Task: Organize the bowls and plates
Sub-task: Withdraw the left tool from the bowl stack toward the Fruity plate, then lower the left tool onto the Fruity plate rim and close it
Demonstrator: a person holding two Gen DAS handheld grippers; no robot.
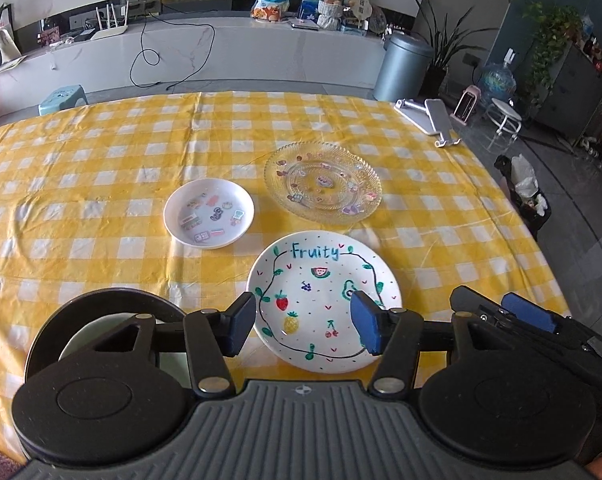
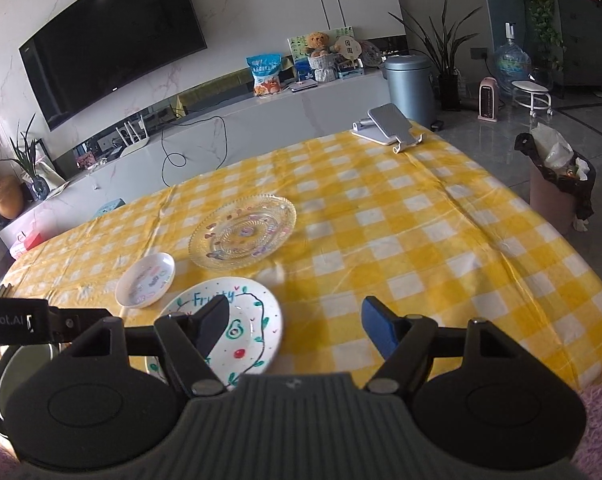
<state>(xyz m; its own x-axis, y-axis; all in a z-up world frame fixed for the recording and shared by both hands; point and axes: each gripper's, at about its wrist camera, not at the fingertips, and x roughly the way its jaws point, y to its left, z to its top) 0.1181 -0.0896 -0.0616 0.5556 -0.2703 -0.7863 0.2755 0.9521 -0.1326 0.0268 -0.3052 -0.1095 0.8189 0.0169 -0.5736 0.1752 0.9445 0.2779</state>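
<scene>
On the yellow checked tablecloth lies a white plate lettered "Fruity", nearest to me. Behind it are a small white dish with stickers and a clear glass plate. My left gripper hovers open over the near half of the Fruity plate, and its pads touch nothing. A dark plate holding a pale green bowl sits under its left finger. My right gripper is open too, with its left finger over the Fruity plate and bare cloth between the pads. It also shows as the right gripper in the left wrist view.
A phone stand sits at the table's far right corner. Past the right edge, on the floor, are a lined waste bin and a grey lidded bin. The small dish and glass plate lie left of centre.
</scene>
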